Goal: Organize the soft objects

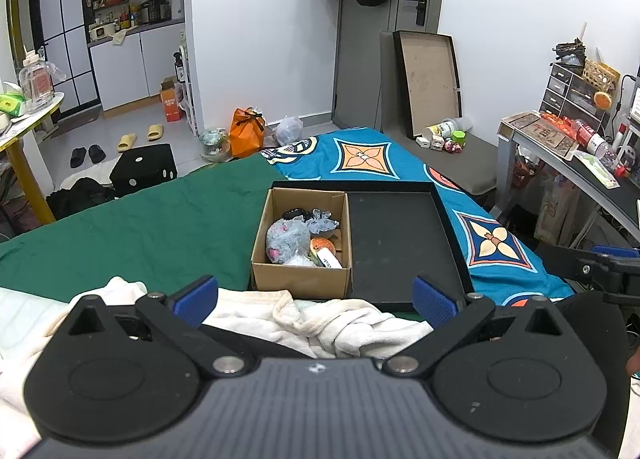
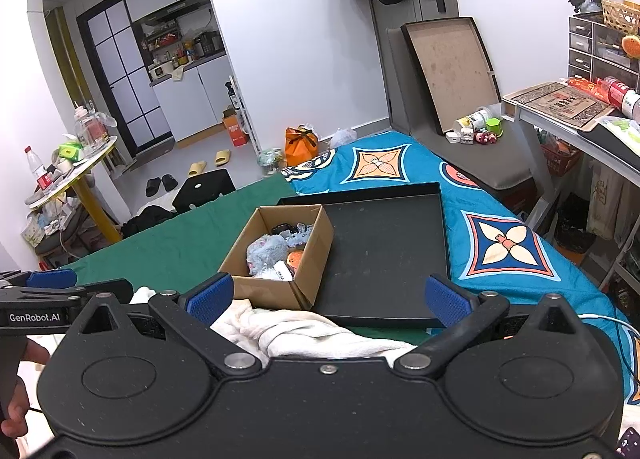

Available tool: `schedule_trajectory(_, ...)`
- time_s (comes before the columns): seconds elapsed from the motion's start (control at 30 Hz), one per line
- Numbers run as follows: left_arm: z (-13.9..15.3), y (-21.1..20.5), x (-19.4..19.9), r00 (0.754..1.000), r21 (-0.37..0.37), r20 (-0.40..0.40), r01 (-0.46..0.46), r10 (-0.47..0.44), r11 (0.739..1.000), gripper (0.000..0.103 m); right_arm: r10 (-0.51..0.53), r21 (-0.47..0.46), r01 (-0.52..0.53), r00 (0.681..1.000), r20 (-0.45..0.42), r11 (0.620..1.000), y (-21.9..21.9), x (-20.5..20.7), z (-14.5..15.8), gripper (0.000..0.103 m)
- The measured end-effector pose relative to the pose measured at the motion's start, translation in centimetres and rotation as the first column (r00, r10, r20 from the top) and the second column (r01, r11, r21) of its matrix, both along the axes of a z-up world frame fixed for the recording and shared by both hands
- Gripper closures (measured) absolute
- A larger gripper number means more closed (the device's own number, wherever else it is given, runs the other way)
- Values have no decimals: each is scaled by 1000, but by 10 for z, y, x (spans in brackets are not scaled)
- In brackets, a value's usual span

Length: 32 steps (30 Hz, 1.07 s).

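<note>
A small cardboard box [image 1: 298,281] [image 2: 264,289] sits in the left part of a black tray [image 1: 400,235] [image 2: 384,247] on the bed. Inside it lie several soft toys: a grey plush [image 1: 286,239] [image 2: 266,253], an orange one [image 1: 322,245] [image 2: 295,258] and a white piece. A cream fleece cloth [image 1: 320,323] [image 2: 296,333] is bunched at the bed's near edge, under both grippers. My left gripper [image 1: 316,295] stands open just above the cloth, short of the box. My right gripper [image 2: 328,297] is open too, holding nothing.
The bed carries a green sheet [image 1: 140,227] on the left and a blue patterned cover [image 1: 500,227] on the right. A desk [image 1: 568,155] stands at the right, a round table [image 1: 28,119] at the left. Bags and slippers lie on the floor beyond.
</note>
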<state>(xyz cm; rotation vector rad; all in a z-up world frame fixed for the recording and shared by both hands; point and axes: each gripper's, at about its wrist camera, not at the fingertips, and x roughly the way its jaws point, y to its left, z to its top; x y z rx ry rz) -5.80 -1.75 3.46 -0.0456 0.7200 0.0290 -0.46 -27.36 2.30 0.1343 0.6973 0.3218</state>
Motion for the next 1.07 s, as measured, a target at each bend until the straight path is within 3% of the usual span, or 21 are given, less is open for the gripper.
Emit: schedule_trajectory(1.07,-10,6,7,1000,7,0,2,-2,1000,1,8,-37,-8,1000,-11,999,11,10,-11,0)
